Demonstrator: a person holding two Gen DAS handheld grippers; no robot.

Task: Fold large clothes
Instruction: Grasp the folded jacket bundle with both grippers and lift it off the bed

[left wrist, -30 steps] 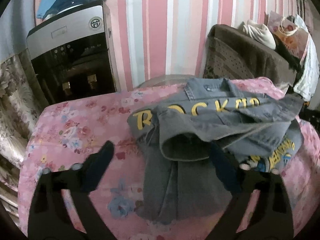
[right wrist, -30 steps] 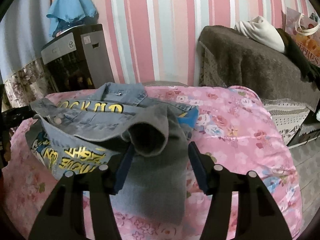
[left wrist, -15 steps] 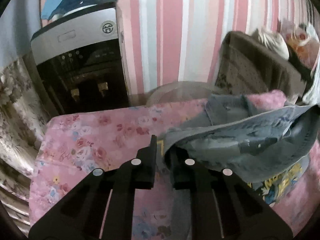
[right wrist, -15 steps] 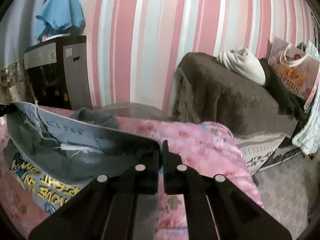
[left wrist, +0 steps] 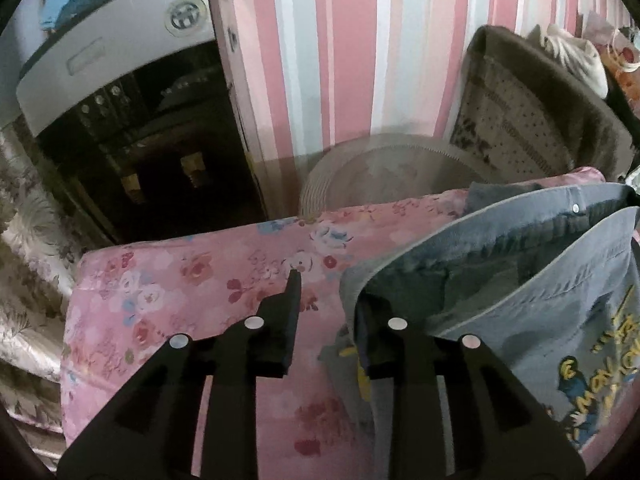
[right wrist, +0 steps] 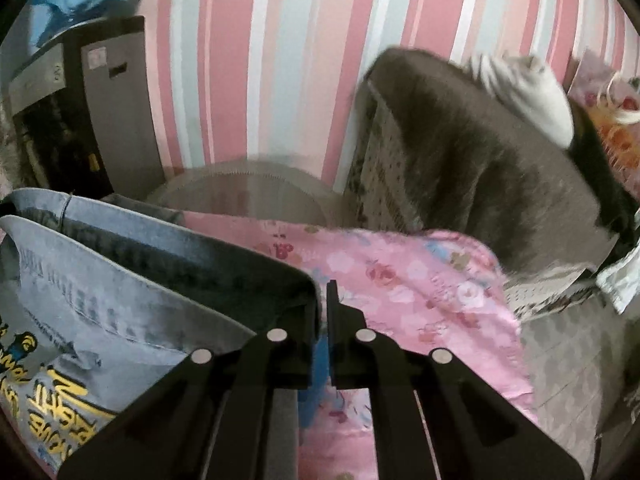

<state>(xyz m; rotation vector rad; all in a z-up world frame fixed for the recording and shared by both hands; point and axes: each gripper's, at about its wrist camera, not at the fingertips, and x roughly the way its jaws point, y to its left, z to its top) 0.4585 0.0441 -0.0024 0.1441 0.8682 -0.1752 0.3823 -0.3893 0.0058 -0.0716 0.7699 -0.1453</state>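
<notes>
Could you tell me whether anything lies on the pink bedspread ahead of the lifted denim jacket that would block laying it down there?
Nothing visible does. The denim jacket hangs between the left gripper and the right gripper, and the floral bedspread ahead shows bare in both views; the part under the jacket is hidden.

The jacket (left wrist: 520, 280) lies on the bed (left wrist: 180, 300), the dispenser (left wrist: 120, 120) behind-left, seemingly a fan (left wrist: 380, 176) behind.

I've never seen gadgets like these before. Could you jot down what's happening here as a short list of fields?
Garment: denim jacket with yellow lettering
Surface: pink floral cover
Left gripper: jaws apart, jacket edge draped over one finger
Right gripper: pinching the jacket's other end
Jacket state: lifted, stretched between both grippers
Background: striped wall, water dispenser
</notes>
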